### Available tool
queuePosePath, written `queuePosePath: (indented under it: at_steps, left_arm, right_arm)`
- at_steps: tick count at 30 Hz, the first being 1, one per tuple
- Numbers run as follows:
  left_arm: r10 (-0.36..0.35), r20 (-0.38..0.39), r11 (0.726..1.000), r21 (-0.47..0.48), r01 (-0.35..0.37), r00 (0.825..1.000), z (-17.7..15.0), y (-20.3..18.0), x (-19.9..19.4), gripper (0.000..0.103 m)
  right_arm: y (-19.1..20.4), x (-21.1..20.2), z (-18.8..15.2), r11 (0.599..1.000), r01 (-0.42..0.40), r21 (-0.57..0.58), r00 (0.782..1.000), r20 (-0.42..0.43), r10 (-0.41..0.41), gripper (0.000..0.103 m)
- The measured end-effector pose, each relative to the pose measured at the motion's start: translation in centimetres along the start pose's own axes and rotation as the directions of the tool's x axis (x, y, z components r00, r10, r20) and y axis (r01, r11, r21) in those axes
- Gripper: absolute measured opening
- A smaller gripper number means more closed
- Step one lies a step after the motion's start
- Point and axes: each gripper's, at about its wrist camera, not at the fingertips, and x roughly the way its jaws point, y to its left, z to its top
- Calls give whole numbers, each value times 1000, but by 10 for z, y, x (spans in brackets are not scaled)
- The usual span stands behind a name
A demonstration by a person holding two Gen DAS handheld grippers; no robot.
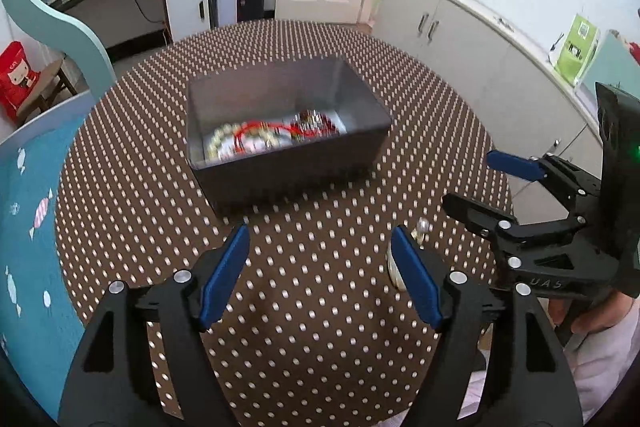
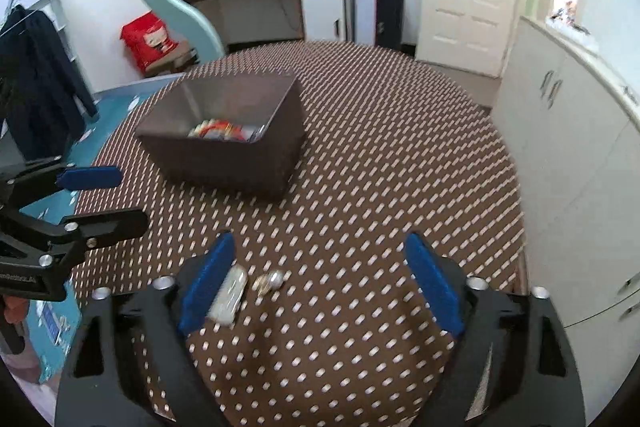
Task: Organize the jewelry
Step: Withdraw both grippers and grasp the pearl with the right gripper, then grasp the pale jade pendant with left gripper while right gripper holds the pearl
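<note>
A dark grey open box (image 1: pixel 280 163) stands mid-table and holds a pearl bracelet, red cord and other jewelry (image 1: pixel 272 137). It also shows in the right wrist view (image 2: pixel 224 155). A white bracelet (image 2: pixel 229 293) and a small gold ring with a pearl (image 2: pixel 270 281) lie on the cloth just inside the left finger of my right gripper (image 2: pixel 320 283), which is open and empty. My left gripper (image 1: pixel 320 275) is open and empty, in front of the box; the loose pieces (image 1: pixel 420 227) peek out beside its right finger.
The round table has a brown cloth with white dots (image 1: pixel 320 307). White cabinets (image 2: pixel 580 147) stand to the right. A teal bed frame (image 1: pixel 52 15) is to the left. Each gripper shows at the edge of the other's view.
</note>
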Motion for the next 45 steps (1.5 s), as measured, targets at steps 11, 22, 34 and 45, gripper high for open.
queuePosePath:
  at_steps: [11, 22, 34, 45]
  left_arm:
    - [-19, -50, 1000, -8, 18, 999, -22, -1, 11, 74]
    - [-52, -77, 998, 36, 55, 996, -23, -26, 22, 74]
    - [-75, -136, 987, 131, 93, 988, -17, -70, 49, 68]
    - [-6, -173, 980, 193, 40, 985, -22, -89, 70, 33]
  right_arm:
    - [27, 27, -19, 997, -28, -66, 996, -89, 22, 31]
    - [25, 22, -24, 997, -6, -75, 996, -85, 0, 15]
    - [-25, -12, -36, 998, 51, 43, 998, -26, -50, 15]
    - [-34, -12, -36, 996, 37, 76, 999, -24, -36, 15]
